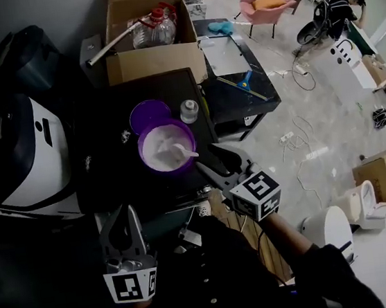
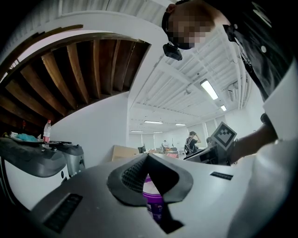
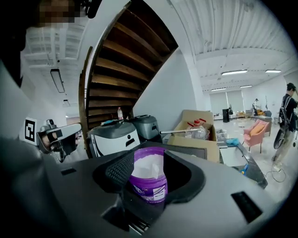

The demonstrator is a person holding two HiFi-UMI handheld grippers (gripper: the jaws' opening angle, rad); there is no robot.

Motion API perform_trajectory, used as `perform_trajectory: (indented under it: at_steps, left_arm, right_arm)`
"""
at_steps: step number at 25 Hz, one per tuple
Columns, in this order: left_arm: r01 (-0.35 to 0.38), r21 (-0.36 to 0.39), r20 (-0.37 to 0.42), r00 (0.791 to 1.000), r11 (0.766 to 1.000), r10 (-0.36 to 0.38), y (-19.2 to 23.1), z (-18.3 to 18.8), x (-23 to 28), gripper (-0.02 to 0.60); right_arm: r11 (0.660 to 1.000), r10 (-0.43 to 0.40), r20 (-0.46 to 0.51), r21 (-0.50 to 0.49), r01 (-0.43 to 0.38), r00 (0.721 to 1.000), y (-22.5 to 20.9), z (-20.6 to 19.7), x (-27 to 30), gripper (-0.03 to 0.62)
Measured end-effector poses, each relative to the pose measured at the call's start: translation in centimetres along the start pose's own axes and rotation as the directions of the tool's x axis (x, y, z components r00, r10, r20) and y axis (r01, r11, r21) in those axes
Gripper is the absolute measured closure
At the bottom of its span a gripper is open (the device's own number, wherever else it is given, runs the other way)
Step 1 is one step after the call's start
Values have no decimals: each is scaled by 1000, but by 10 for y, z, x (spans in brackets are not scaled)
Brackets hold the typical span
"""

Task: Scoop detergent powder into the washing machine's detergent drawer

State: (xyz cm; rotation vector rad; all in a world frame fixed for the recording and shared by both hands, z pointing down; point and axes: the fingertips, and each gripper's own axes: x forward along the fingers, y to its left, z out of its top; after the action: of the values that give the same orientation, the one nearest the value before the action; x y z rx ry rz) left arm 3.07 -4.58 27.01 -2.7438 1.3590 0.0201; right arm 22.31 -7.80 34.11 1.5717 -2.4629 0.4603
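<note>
A purple tub (image 1: 166,146) of white detergent powder stands open on a dark top (image 1: 112,174), with a white scoop (image 1: 182,150) lying in the powder. Its purple lid (image 1: 148,113) lies just behind it. My right gripper (image 1: 213,162) is open and sits just off the tub's near right side; its jaws are closing slowly with nothing pressed between them. In the right gripper view the tub (image 3: 148,179) shows ahead between the wide jaws of the right gripper (image 3: 150,171). My left gripper (image 1: 122,222) hangs lower left, shut and empty. In its own view the left gripper (image 2: 146,158) points at the tub (image 2: 153,197).
A small clear jar (image 1: 188,110) stands right of the lid. A white and dark appliance (image 1: 33,159) sits at the left. Behind are a cardboard box (image 1: 154,32) with bottles and a black low table (image 1: 235,71). A person (image 1: 333,14) stands far right.
</note>
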Motion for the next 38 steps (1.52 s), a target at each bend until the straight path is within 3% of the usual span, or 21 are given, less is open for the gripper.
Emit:
perform_trajectory:
  at_steps: [4,12,15,18,24,27,33,38]
  left_arm:
    - [-15,-9,-31,999,1000,14,2,-11,15,566]
    - [-43,-46,-122,992,998,37,8,-51,26,566]
    - [-52,-58,-148,988,997,42,11,-60,27,566]
    - [-59,-71,-156,987,996,47,13,-66,30,566]
    - [-66,-87,-164,985,994,52,13,-72,32,566]
    - [-71,-86,-166,984,994,56,13,-73,32,566]
    - [-77,-79,-172,983,994,62,13,-75,31,566]
    - [-96,-86,-170,982,992,81,16,-78,29,566]
  right_arm:
    - [998,59,-139,-17,-62,989,-6,-19,26,403]
    - [986,168,-325,34,-166,931,-8,-51,53,451]
    - [986,161,-361,30,-161,918,-8,-54,56,454]
    - [992,118,-385,3,-126,915,-14,-56,57,549]
    - [984,166,-400,9,-177,901,-5,-53,57,560]
    - [978,173,-414,-32,-205,894,-5,-49,58,560]
    - [927,155,-497,-227,-300,854,-8,-39,70,560]
    - [884,185,-572,-257,-389,799,-4,-43,79,561]
